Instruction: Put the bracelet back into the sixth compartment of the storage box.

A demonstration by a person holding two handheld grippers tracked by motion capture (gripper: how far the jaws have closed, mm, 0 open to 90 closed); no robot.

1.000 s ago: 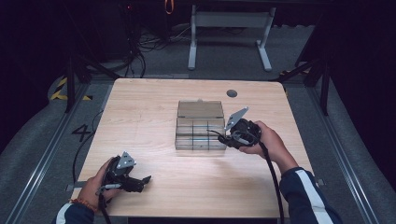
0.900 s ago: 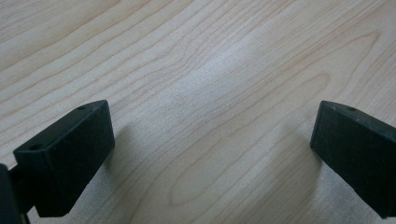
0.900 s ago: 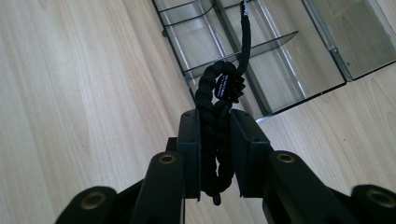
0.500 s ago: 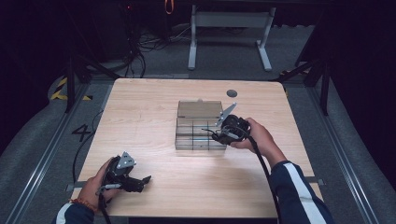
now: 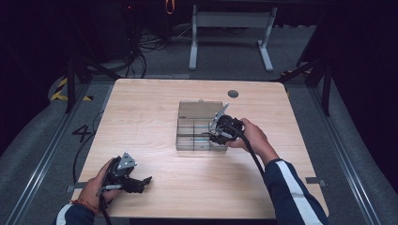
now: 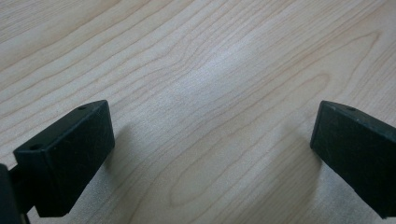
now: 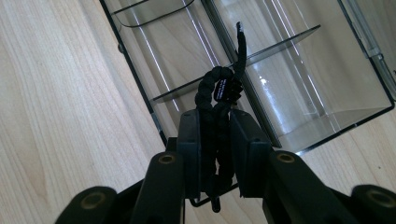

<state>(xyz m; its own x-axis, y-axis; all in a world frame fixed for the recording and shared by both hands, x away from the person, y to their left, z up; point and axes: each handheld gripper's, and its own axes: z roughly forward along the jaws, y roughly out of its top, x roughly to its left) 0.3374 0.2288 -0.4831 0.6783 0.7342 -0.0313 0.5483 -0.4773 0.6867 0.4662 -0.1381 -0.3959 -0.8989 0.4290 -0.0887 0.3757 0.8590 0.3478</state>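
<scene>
- The right hand-held gripper is clamped on a coiled black cord, held over the clear plastic organiser box in the middle of the worktop. The cord's loose end sticks up past the coil and lies across a divider as seen in the right gripper view; if the cord is let go here, it could straddle that divider instead of dropping into one compartment.
- The jaws pinch only the lower part of the coil. A jolt could let the loops spring apart, so the bundle may unravel and spill over the box wall.
- The box looks light and has nothing holding it down. A jaw knocking its rim or a partition would likely slide it across the worktop or tip it.
- The hinged lid stands open at the far side; a nudge could swing it shut over the compartments.
- The left hand-held gripper rests wide open and empty low over bare wood near the front edge, well apart from the box, so it cannot steady the box if it shifts.
</scene>
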